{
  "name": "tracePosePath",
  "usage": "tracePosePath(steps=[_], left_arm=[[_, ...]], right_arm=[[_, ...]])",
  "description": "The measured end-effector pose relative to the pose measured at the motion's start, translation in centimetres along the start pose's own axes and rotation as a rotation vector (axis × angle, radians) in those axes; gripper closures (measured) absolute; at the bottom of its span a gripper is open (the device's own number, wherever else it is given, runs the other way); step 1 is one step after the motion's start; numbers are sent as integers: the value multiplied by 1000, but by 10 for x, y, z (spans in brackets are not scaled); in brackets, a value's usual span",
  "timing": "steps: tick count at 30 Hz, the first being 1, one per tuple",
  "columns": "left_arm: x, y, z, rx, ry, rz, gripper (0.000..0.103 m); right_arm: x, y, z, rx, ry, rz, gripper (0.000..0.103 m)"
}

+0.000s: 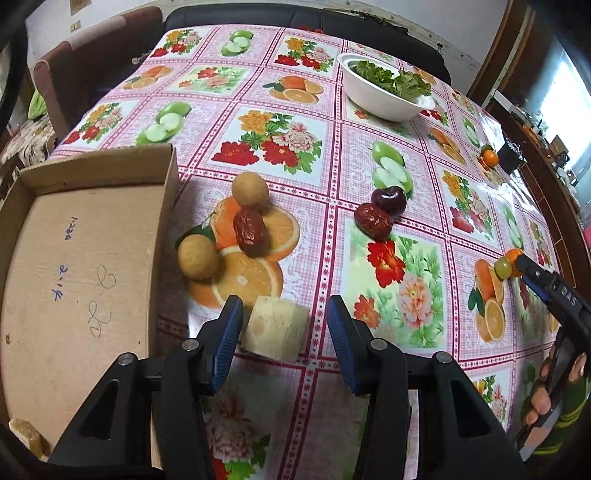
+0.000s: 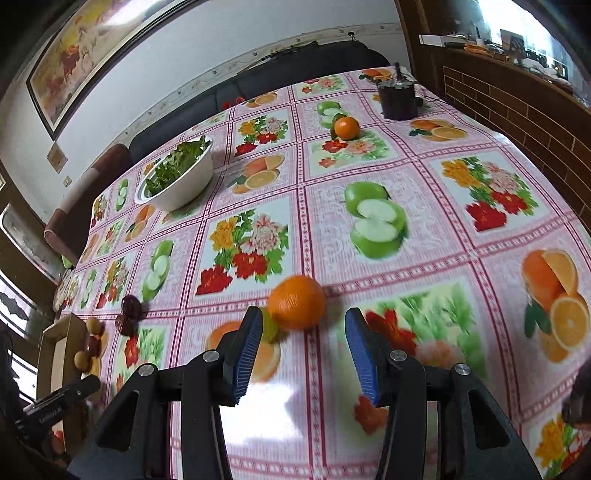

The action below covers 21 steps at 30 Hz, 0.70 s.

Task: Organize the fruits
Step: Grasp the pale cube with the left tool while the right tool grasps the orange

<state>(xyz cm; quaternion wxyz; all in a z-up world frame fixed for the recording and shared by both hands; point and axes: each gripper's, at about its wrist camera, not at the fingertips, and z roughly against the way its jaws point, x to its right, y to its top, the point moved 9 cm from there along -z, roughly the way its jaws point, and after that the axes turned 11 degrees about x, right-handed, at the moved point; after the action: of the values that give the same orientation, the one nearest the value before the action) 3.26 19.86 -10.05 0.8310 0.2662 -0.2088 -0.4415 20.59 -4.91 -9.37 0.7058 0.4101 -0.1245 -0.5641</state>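
Note:
My left gripper (image 1: 285,319) is open, its jaws on either side of a pale cut fruit chunk (image 1: 275,328) on the tablecloth. Beyond lie two tan round fruits (image 1: 250,189) (image 1: 197,256), two red dates (image 1: 250,232) (image 1: 373,220) and a dark cherry (image 1: 388,199). A cardboard box (image 1: 74,258) sits at the left, a yellowish piece (image 1: 26,434) in its near corner. My right gripper (image 2: 303,330) is open just short of an orange (image 2: 296,302), with a green grape (image 2: 269,326) by its left finger. A second orange (image 2: 346,127) lies farther back.
A white bowl of salad leaves (image 1: 384,88) stands at the far side of the table. A dark pot (image 2: 397,98) stands near the far right corner. Chairs and a dark sofa (image 1: 236,16) line the table's far edges. The right gripper shows in the left wrist view (image 1: 554,295).

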Motion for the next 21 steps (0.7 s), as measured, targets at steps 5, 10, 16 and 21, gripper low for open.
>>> tracePosePath(steps=[5,10,16,21], left_arm=[[2,-1,-1,7,-22,-3,73],[8,-2,5,13,-59,-18,73],[15,-7,29,36,-90,-40,73],[16,-14,52,59,-116,-41,73]], right_arm=[[-1,0,-17,-10,7,-5,58],[-7,2,-7,17,10,31,66],[-19,-3,25,54,62,27,66],[-35,-16,54,62,115,22,66]])
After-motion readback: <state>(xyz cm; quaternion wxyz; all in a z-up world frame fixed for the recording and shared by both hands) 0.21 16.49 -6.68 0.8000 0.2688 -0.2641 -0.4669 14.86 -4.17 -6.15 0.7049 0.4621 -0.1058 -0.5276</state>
